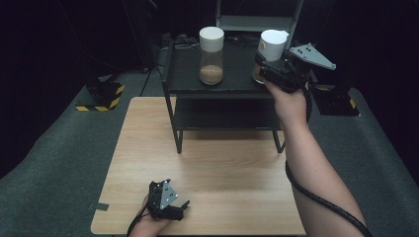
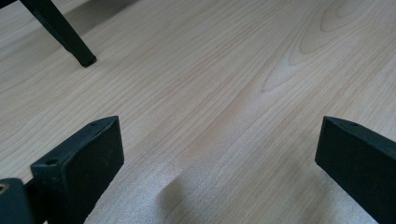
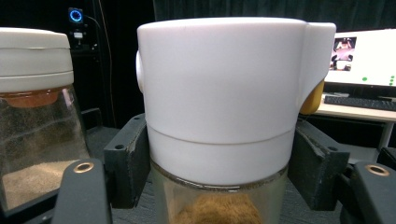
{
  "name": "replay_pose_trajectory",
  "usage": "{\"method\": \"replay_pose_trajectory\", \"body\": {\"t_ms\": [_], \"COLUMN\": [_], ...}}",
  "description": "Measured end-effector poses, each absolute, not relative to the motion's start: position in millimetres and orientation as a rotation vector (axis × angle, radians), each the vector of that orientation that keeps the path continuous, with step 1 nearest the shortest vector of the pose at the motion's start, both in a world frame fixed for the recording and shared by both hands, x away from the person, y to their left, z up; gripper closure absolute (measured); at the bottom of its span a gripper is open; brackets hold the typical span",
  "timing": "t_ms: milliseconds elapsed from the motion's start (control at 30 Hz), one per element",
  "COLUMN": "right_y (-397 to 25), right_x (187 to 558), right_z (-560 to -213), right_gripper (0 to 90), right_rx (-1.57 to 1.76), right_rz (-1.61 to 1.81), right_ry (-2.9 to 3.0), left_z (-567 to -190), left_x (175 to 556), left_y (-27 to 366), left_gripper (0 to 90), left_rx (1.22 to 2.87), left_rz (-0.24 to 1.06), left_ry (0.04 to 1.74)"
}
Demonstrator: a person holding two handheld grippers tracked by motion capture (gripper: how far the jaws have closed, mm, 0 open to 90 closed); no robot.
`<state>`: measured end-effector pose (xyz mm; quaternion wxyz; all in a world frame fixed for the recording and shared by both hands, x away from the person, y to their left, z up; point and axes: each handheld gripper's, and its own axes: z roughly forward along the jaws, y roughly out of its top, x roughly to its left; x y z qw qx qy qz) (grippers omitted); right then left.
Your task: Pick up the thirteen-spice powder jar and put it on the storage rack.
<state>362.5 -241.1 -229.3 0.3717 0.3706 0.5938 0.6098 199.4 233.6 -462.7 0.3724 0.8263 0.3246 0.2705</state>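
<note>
Two glass jars with white lids stand on the top of a black shelf rack (image 1: 237,85). The left jar (image 1: 211,54) (image 3: 32,93) holds a layer of brown granules. My right gripper (image 1: 264,68) (image 3: 219,158) reaches the right jar (image 1: 272,44) (image 3: 224,93) from the front, its jaws pressed against both sides of the lid's lower part, shut on it. Brown granules show in the glass below the lid. My left gripper (image 1: 181,207) (image 2: 219,158) rests low on the wooden table (image 1: 222,163) near the front edge, open, with bare wood between its jaws.
The rack stands at the table's far end with a lower shelf (image 1: 222,116) and thin legs (image 2: 65,35). Yellow-and-black striped bases (image 1: 101,96) sit on the grey floor at both sides. A monitor (image 3: 364,56) and keyboard are behind the jars.
</note>
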Motion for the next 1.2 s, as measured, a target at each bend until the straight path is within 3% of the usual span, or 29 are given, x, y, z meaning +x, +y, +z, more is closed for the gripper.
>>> {"method": "replay_pose_trajectory", "body": {"t_ms": [1033, 1200], "right_y": [-233.6, -231.3], "right_x": [362.4, 361.7], "right_z": [-229.6, -227.2], "right_gripper": [29.2, 24.6], "right_rx": [0.946, 0.958], "right_rz": [1.528, 1.512], "right_ry": [1.518, 1.517], "left_z": [-462.9, -463.1], "left_x": [199.9, 199.7], "left_y": [234.4, 234.5], "left_gripper": [1.4, 1.4], "left_rx": [2.117, 2.115], "left_rz": [0.686, 0.686], "left_ry": [0.828, 0.827]}}
